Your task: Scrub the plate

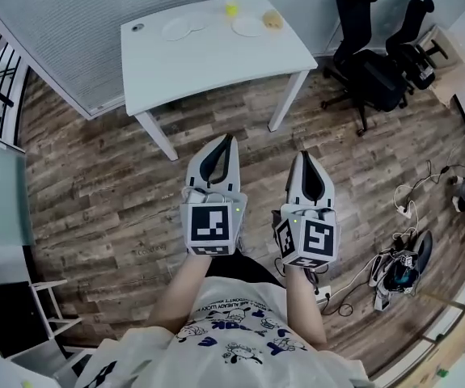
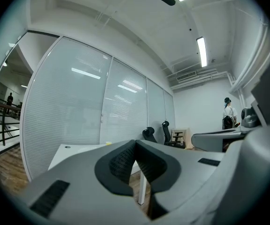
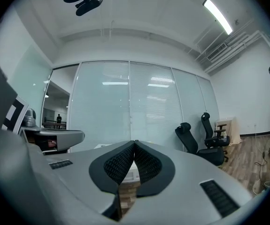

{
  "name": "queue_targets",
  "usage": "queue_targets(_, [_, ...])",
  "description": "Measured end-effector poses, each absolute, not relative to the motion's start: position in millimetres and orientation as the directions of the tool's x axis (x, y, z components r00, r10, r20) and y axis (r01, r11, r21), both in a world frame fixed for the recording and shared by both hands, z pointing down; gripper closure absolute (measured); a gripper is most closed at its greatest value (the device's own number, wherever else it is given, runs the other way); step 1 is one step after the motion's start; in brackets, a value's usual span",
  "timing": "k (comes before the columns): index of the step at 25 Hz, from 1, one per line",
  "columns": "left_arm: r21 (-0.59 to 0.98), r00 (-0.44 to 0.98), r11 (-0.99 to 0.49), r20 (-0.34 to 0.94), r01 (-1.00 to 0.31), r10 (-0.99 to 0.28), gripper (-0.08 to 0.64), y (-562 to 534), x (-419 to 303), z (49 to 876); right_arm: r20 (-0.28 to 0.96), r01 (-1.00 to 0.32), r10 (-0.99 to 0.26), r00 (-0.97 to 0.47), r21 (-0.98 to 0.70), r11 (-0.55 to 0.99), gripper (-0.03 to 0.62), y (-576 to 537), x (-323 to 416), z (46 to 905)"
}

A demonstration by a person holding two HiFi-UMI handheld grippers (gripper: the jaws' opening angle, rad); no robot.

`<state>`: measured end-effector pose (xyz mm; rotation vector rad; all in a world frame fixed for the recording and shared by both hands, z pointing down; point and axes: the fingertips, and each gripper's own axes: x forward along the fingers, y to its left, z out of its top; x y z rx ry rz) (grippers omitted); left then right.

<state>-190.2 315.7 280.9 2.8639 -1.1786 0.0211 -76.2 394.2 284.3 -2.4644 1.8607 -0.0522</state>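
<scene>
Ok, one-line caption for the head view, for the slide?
Head view: left gripper and right gripper, both shut and empty, held over the floor short of the table bearing two plates.

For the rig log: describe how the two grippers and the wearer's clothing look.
The left gripper and right gripper match: light grey shells tapering to a point, black ribbed pads inside. Each carries a cube with black-and-white square markers. The person wears a white T-shirt with blue print.

I'm seeing a smooth matt white table [image 1: 216, 63] at twelve o'clock, grainy wood-plank floor [image 1: 95, 184] beneath, matt grey plastic on the left gripper [image 1: 230, 138] and right gripper [image 1: 305, 155], pads [image 2: 121, 162] black and ribbed.
</scene>
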Motion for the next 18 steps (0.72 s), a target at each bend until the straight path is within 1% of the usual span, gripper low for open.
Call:
queue_targets(8, [0.019, 0.686, -0.686, 0.019, -0.727, -0.727, 0.535, 286, -157, 276, -0.010, -0.978, -0.979, 0.204, -0.055, -0.203, 0.578, 354, -50, 283])
queue_targets(18, [0.023, 0.665, -0.665, 0.044, -0.746, -0.745, 0.535, 246, -145, 288, 0.008, -0.977, -0.979, 0.201, -0.067, -0.202, 0.578, 317, -29, 294])
